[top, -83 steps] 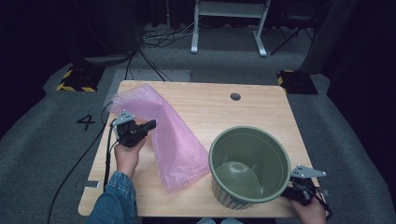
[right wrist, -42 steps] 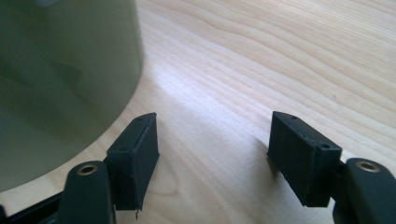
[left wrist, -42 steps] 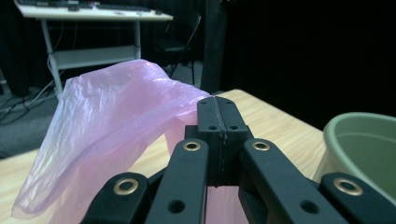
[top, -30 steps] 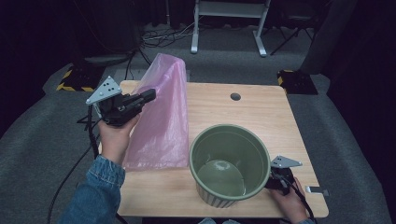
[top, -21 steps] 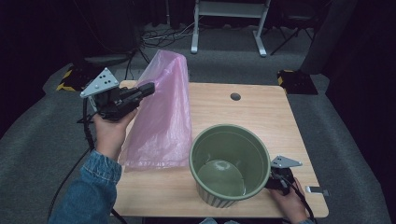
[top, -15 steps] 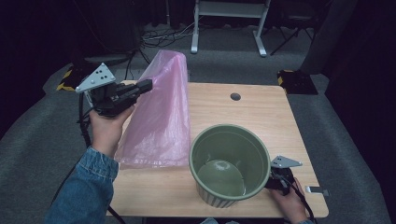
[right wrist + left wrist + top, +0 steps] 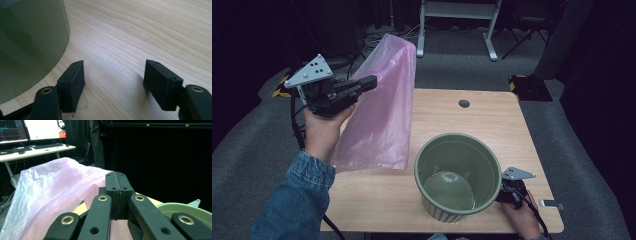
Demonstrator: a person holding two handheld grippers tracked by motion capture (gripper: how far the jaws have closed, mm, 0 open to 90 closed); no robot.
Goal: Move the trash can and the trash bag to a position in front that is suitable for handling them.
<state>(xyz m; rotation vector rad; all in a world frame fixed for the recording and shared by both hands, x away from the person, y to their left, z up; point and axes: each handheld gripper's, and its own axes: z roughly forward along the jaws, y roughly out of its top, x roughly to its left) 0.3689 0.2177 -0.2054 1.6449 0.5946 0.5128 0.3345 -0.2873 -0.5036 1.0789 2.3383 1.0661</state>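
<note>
high view: left tool [image 7: 371,81] raised, clamped on pink bag [image 7: 382,120]; right tool [image 7: 113,82] apart.

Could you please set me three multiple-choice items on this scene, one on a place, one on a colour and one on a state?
1. Where does the bucket stand?
A. on the floor
B. on the table, near its front edge
C. on the desk with the monitors

2. What colour is the plastic bag?
A. pink
B. blue
C. black

3. How is the right gripper?
A. shut on the bucket's rim
B. shut on the bag
C. open, with bare wood between its jaws

Answers:
1 B, the high view shows the bucket on the wooden top near the person.
2 A, the see-through film held up by the left gripper is pink.
3 C, the right gripper view shows the jaws apart beside the bucket's wall.
</note>
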